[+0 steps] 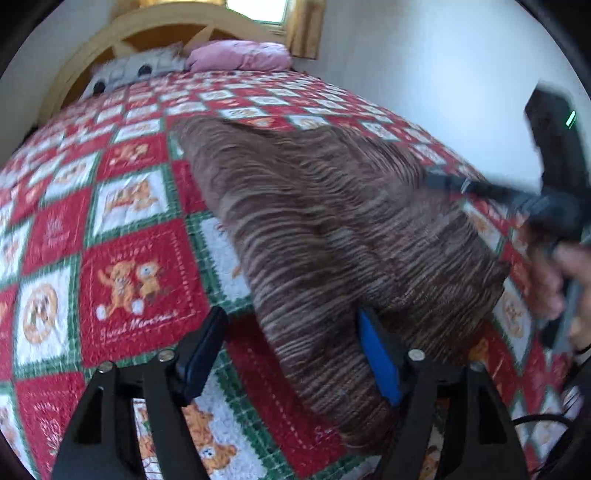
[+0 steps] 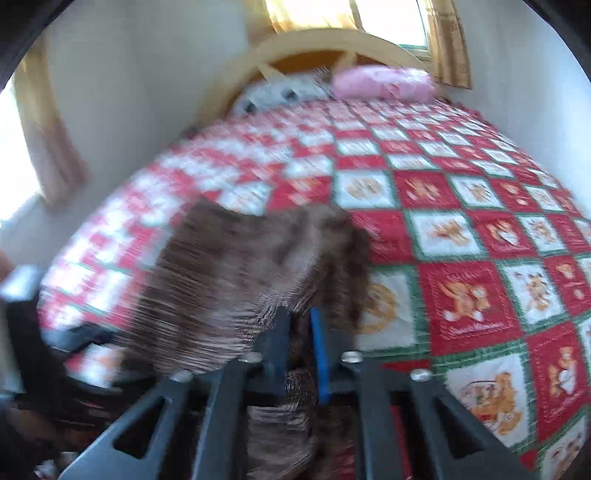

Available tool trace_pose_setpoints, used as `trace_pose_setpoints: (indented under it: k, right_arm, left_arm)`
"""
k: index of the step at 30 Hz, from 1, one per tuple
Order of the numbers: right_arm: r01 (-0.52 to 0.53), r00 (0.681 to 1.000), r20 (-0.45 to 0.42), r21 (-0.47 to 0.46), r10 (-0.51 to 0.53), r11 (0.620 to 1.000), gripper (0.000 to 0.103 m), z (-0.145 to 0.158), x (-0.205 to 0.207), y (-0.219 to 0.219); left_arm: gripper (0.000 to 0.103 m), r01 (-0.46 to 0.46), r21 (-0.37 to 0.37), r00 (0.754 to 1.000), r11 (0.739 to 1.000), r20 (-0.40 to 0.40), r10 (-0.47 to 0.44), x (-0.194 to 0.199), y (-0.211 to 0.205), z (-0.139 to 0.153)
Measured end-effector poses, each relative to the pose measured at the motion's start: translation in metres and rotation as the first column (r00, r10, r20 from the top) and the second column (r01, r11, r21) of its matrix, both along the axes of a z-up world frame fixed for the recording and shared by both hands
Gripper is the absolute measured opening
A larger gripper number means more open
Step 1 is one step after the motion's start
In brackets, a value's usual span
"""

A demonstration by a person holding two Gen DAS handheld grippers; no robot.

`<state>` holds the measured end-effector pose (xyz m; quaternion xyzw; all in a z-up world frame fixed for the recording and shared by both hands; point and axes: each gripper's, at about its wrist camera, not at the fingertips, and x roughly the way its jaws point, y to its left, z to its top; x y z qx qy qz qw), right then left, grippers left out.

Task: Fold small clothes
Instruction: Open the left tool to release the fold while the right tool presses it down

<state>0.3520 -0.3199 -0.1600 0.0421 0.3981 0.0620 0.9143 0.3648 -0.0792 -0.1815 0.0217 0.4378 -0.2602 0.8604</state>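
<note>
A brown striped garment (image 1: 332, 229) lies spread on the red, white and green quilt (image 1: 122, 266). My left gripper (image 1: 295, 354) is open, low over the garment's near edge; its right blue pad (image 1: 380, 362) touches the cloth, its left pad is over bare quilt. My right gripper (image 2: 303, 336) is shut on a fold of the same garment (image 2: 229, 288) and holds it lifted off the quilt (image 2: 461, 229). The right gripper also shows in the left wrist view (image 1: 443, 182), at the garment's right side, blurred.
A pink pillow (image 1: 240, 55) and a grey-white pillow (image 1: 136, 68) lie by the wooden headboard (image 1: 166, 22). White walls stand on both sides of the bed. Curtained windows (image 2: 33, 122) are behind and to the left.
</note>
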Motion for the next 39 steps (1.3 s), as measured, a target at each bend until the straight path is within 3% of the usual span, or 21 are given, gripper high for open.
trace_pose_setpoints:
  k: [1,3,8,11,13,15,18,19,21,23,27,32,35,37,39]
  right_arm:
    - [0.033,0.999,-0.036,-0.003,-0.033,0.999,0.01,-0.01,0.005,-0.006]
    - [0.063,0.998,-0.022,-0.034,-0.064,0.997,0.01,-0.012,0.001,-0.012]
    - [0.037,0.997,0.068,-0.028,-0.035,0.999,0.01,0.01,-0.006,-0.015]
    - [-0.056,0.994,0.097,-0.011,0.057,0.998,0.01,0.026,0.013,0.003]
    - [-0.116,0.988,0.104,0.027,0.113,0.993,0.01,0.031,0.029,0.014]
    - [-0.139,0.99,0.047,0.059,0.136,0.989,0.01,0.022,0.055,0.021]
    - [-0.066,0.996,-0.052,0.044,0.068,0.997,0.01,-0.001,0.08,0.012]
    - [-0.024,0.995,-0.091,0.042,0.028,0.999,0.01,-0.012,0.087,0.003]
    - [-0.01,0.995,-0.102,0.13,0.023,0.991,0.01,-0.021,0.09,-0.014]
    - [0.001,0.996,-0.091,0.152,0.013,0.988,0.01,-0.019,0.085,-0.023]
    - [-0.018,0.999,-0.032,0.108,0.022,0.994,0.01,-0.003,0.053,-0.022]
    - [-0.165,0.986,0.047,0.133,0.16,0.977,0.01,0.014,-0.002,-0.005]
    - [-0.237,0.972,0.025,0.1,0.235,0.967,0.01,0.005,-0.019,0.011]
    - [-0.211,0.976,-0.037,0.064,0.213,0.975,0.01,-0.01,-0.021,0.012]
    - [-0.189,0.979,-0.052,0.101,0.195,0.977,0.01,-0.019,-0.023,0.005]
  left_arm:
    - [0.083,-0.008,0.001,1.0,1.0,-0.009,0.008,0.002,0.001,-0.001]
    - [0.083,-0.01,-0.016,1.0,1.0,-0.002,0.01,0.002,0.004,0.002]
    - [0.084,-0.073,-0.096,0.988,0.993,0.13,0.085,0.009,0.014,0.036]
    - [0.091,-0.137,-0.077,0.975,0.988,0.168,0.148,0.033,0.018,0.044]
    - [0.091,-0.201,-0.017,0.962,0.979,0.187,0.201,0.057,0.017,0.04]
    - [0.091,-0.216,0.058,0.966,0.975,0.159,0.204,0.072,0.014,0.027]
    - [0.098,-0.221,0.135,0.971,0.966,0.125,0.205,0.083,0.012,0.004]
    - [0.1,-0.223,0.126,0.97,0.967,0.125,0.208,0.083,0.016,0.0]
    - [0.103,-0.24,0.07,0.969,0.968,0.084,0.234,0.078,0.03,-0.002]
    - [0.103,-0.238,0.037,0.97,0.971,0.067,0.235,0.075,0.035,0.0]
    - [0.103,-0.248,-0.003,0.966,0.969,0.075,0.248,0.051,0.043,0.016]
    - [0.103,-0.221,-0.1,0.971,0.97,0.067,0.228,0.009,0.046,0.029]
    - [0.103,-0.183,-0.055,0.982,0.982,0.031,0.185,-0.001,0.03,0.016]
    - [0.103,-0.169,0.014,0.985,0.986,0.023,0.168,-0.004,0.019,0.002]
    - [0.103,-0.168,0.043,0.986,0.985,-0.002,0.169,-0.004,0.015,-0.007]
